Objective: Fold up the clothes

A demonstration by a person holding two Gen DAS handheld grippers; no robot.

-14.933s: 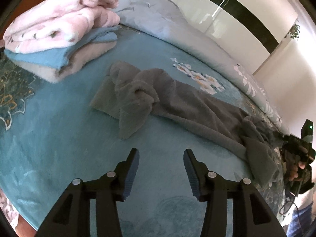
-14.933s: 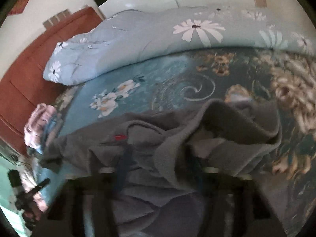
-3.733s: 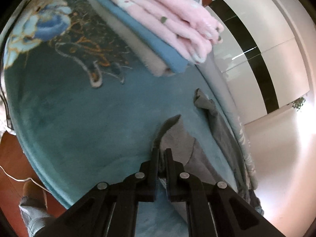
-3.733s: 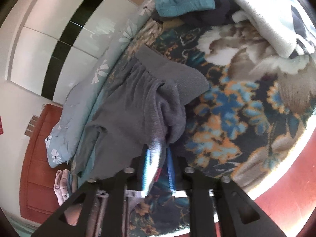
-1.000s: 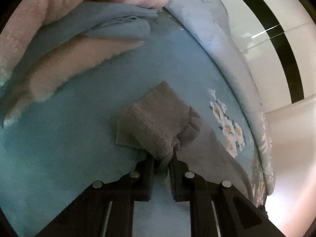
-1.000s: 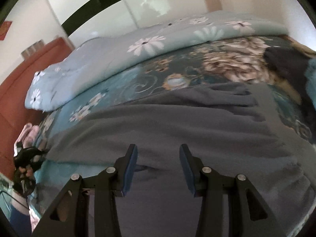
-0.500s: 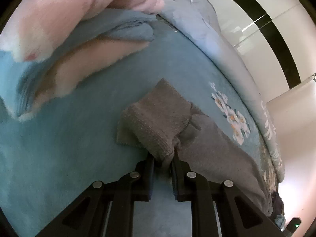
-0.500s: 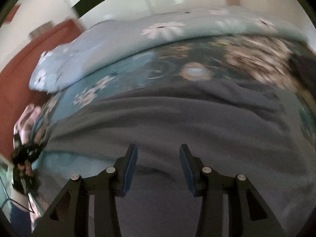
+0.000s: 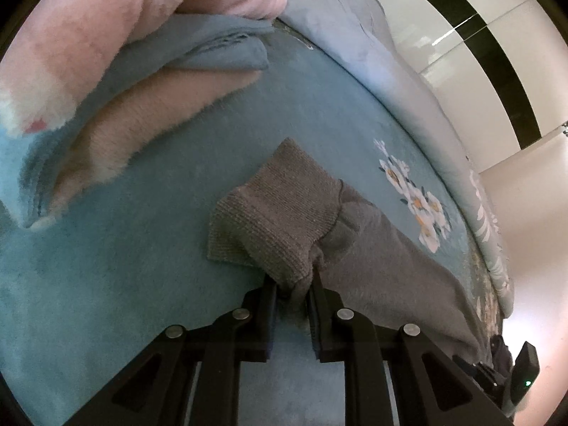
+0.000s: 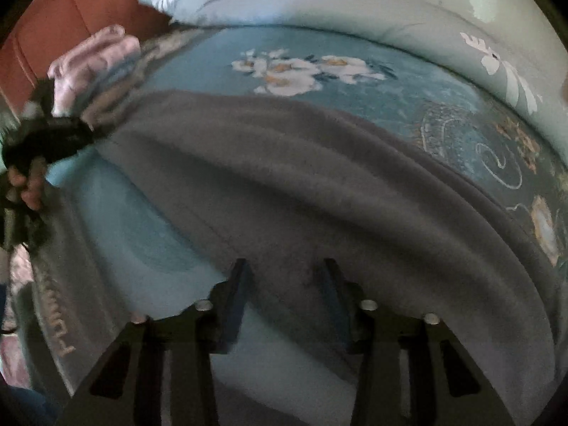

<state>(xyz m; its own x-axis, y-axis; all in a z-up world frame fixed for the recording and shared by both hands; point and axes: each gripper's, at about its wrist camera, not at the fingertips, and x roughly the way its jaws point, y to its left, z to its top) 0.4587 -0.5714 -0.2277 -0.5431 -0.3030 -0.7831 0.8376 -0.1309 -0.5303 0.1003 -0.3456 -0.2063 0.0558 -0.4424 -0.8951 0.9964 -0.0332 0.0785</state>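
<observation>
A grey fleece garment lies stretched across the teal bedspread; in the right wrist view it spreads wide from left to right. My left gripper is shut on the garment's ribbed cuff, pinching its near edge just above the bed. My right gripper is open and empty, hovering over the garment's near side. The left gripper and the hand holding it show blurred at the far left of the right wrist view.
A stack of folded clothes, pink over blue and beige, sits close at the left gripper's upper left; it shows in the right wrist view too. A pale blue flowered duvet runs along the bed's far side. A red-brown headboard stands behind.
The right gripper has swung left along the garment, still open; its view is blurred. The left gripper keeps its hold on the cuff and has moved a little closer to the folded stack.
</observation>
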